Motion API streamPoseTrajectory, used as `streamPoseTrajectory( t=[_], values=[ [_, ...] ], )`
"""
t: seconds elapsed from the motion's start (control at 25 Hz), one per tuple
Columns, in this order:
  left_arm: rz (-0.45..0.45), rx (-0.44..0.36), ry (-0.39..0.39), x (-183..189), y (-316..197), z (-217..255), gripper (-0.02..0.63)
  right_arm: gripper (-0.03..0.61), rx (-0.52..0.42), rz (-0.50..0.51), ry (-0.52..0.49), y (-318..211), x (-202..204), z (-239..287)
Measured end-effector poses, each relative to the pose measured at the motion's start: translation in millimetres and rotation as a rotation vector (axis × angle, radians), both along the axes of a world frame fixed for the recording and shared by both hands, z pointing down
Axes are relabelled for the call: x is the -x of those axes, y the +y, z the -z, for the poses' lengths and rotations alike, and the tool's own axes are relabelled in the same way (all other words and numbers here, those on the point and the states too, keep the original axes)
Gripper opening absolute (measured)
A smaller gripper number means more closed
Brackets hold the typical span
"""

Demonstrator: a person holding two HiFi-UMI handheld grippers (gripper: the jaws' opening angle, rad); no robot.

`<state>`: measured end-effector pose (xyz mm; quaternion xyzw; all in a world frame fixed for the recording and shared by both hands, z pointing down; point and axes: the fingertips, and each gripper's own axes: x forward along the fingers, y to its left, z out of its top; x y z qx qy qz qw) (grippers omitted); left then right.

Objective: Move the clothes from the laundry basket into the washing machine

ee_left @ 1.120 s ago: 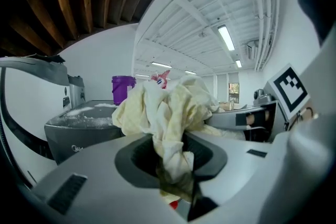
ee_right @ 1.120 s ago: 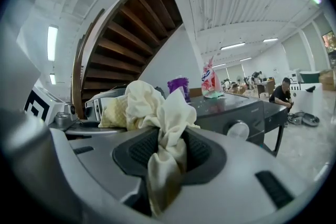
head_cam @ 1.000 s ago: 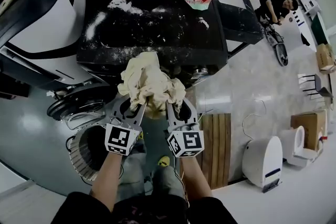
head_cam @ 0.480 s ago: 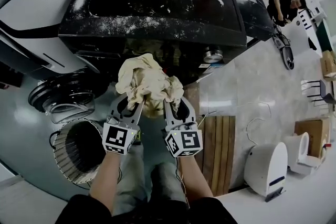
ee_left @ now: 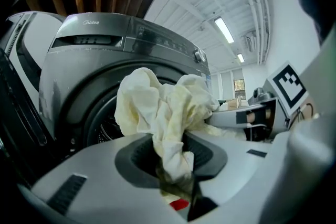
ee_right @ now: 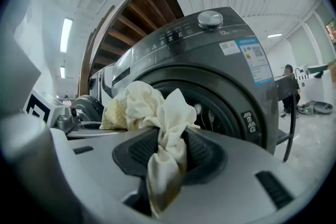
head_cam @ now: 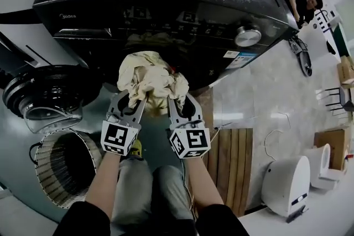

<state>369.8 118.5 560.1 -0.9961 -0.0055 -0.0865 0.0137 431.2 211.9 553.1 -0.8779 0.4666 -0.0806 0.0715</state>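
A crumpled cream cloth [head_cam: 148, 79] is bunched between both grippers, right in front of the dark washing machine [head_cam: 166, 14]. My left gripper [head_cam: 131, 101] is shut on the cloth's left side; the fabric [ee_left: 168, 128] is pinched between its pads. The right gripper [head_cam: 172, 101] is shut on the cloth's right side, and a fold [ee_right: 167, 152] hangs through its jaws. The drum opening [ee_right: 226, 113] lies just behind the cloth. The machine's round door [head_cam: 41, 96] stands swung open at the left. A slatted laundry basket [head_cam: 63, 166] sits on the floor at the lower left.
A white appliance [head_cam: 22, 25] stands left of the washer. A wooden slat board [head_cam: 229, 166] lies on the floor to the right, with a white device [head_cam: 285, 185] beyond it. A person [head_cam: 301, 5] sits far off at the upper right.
Both grippers have sunk with the cloth, from level with the washer's top down to in front of its door opening. The view has dropped with them, so the washer's front panel now shows.
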Motion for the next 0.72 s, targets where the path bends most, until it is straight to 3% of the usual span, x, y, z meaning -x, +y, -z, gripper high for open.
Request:
streamPoseTrajectory(
  t=[0.32,0.72],
  values=[
    [-0.001,-0.019,0.056,-48,-36,-60,0.12,0.121,-0.02,-0.003,0.04,-35,-44,-56],
    [0.056,-0.008,0.118,-128,-87,-70,0.121,0.126,-0.037,-0.066,0.11,-81,-120,-62]
  ],
)
